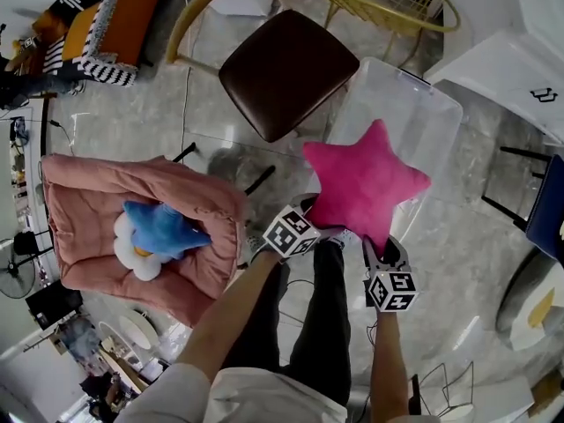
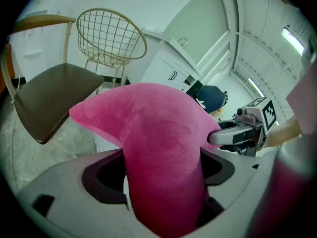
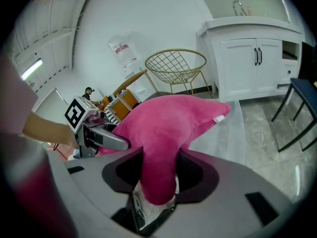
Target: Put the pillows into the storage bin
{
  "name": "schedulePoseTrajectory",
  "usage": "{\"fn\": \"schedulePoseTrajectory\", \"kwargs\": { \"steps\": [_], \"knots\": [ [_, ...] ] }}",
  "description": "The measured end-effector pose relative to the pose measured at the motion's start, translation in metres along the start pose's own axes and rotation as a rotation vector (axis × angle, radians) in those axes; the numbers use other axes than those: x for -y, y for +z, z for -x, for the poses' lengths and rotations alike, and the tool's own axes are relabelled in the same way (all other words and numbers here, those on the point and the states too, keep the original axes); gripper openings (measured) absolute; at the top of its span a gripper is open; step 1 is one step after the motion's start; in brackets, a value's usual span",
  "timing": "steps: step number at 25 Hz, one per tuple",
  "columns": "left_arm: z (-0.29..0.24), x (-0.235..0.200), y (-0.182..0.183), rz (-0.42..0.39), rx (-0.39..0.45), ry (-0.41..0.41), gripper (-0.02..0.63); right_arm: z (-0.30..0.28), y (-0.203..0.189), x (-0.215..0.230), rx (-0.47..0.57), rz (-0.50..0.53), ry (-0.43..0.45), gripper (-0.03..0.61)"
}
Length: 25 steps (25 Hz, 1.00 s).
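A big clear plastic storage bin (image 1: 432,113) stands on the grey floor (image 1: 159,113), and the floor shows through its walls. A pink star-shaped pillow (image 1: 366,181) is held up in the air. In the head view it covers the near side of the bin.

To the left, well apart from the bin, is a puffy pink soft seat (image 1: 79,192). It holds two more pillows. A blue star-shaped pillow (image 1: 163,229) lies on top of a white flower-shaped pillow (image 1: 132,258) (the flower has a yellow middle). A chair with a dark brown seat (image 1: 286,73) stands between the soft seat and the bin, a little farther back.

The left tongs (image 1: 310,218) squeeze the lower left point of the pink star. In the left gripper view that fat point fills the whole gap, so the tongs stand wide around it. The right tongs (image 1: 381,252) pinch the bottom point of the same star. In the right gripper view that point is squashed thin in the gap. Both tongs sit at the star's near edge, close to each other, and the rest of the star sticks out past them toward the bin.

A small white tag (image 3: 219,118) is sewn on one point of the pink star, but it is too small to read. Each pair of tongs carries a cube with black-and-white square markers (image 1: 390,289); they are patterns, not words.
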<state>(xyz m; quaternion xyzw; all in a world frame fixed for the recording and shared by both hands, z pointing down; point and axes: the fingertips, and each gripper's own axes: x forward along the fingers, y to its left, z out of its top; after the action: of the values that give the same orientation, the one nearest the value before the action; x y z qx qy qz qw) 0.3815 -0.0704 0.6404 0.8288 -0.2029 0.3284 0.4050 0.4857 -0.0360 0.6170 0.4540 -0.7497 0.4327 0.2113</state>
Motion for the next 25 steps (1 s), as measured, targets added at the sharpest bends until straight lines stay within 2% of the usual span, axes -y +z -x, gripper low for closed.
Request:
{"fn": "schedulePoseTrajectory", "kwargs": {
  "steps": [10, 14, 17, 21, 25],
  "knots": [
    [-0.052, -0.028, -0.024, 0.074, -0.033, -0.020, 0.387, -0.037, -0.027, 0.038, -0.018, -0.034, -0.027, 0.178],
    [-0.067, -0.034, -0.031, 0.071, -0.066, 0.005, 0.390, -0.043, -0.034, 0.048, -0.034, -0.050, -0.043, 0.175],
    [-0.068, -0.041, -0.031, 0.023, -0.067, 0.055, 0.388, -0.046, -0.034, 0.059, -0.045, -0.059, -0.085, 0.170],
    [-0.056, -0.048, -0.026, 0.073, -0.022, 0.068, 0.387, -0.050, -0.043, 0.092, -0.092, -0.030, -0.171, 0.158],
    [-0.041, -0.055, -0.030, 0.074, -0.014, 0.083, 0.387, -0.066, -0.066, 0.126, -0.158, -0.064, -0.224, 0.152]
  ]
}}
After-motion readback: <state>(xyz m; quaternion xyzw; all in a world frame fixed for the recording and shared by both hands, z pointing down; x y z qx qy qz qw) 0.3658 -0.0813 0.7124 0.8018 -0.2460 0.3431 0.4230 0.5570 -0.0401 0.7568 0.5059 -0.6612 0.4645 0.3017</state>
